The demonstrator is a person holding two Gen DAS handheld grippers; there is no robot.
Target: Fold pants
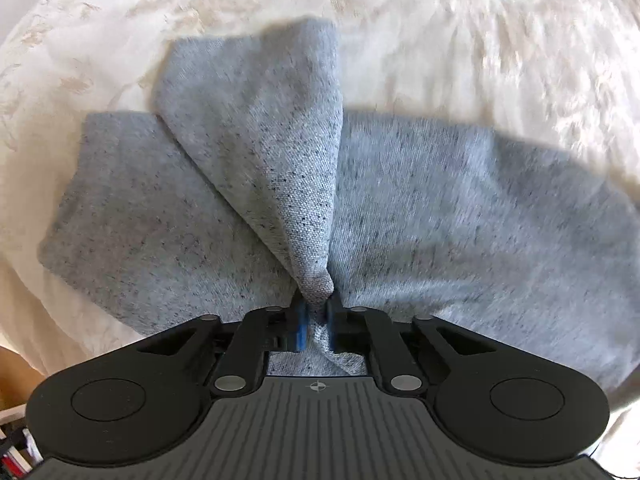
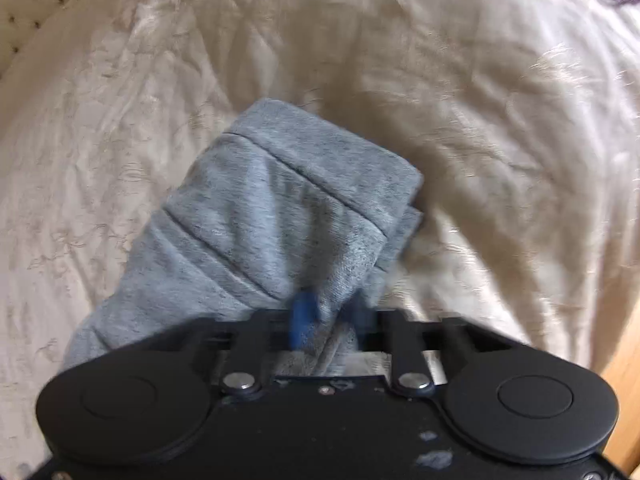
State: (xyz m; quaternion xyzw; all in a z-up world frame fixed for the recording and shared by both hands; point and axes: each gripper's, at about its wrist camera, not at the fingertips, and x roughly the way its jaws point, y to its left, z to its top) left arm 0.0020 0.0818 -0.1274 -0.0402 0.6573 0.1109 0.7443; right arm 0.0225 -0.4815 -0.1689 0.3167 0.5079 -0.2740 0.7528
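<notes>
a: we count one pair of grey pants (image 1: 420, 208) and two grippers. the left gripper (image 1: 318, 314) pinches a bunched peak of the cloth between its blue pads.

b: agreed. the right gripper (image 2: 330, 318) is pressed together on a folded end of the pants (image 2: 280, 200); that view is blurred.

a: the pants lie on a cream bedspread (image 1: 480, 40), with open cover beyond their edges.

b: we note flecked knit, stacked straight folds, and a creased, faintly patterned cover (image 2: 480, 100).

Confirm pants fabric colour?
Heather grey with dark flecks; the pants show it best in the left wrist view, on the cream bedspread.
</notes>
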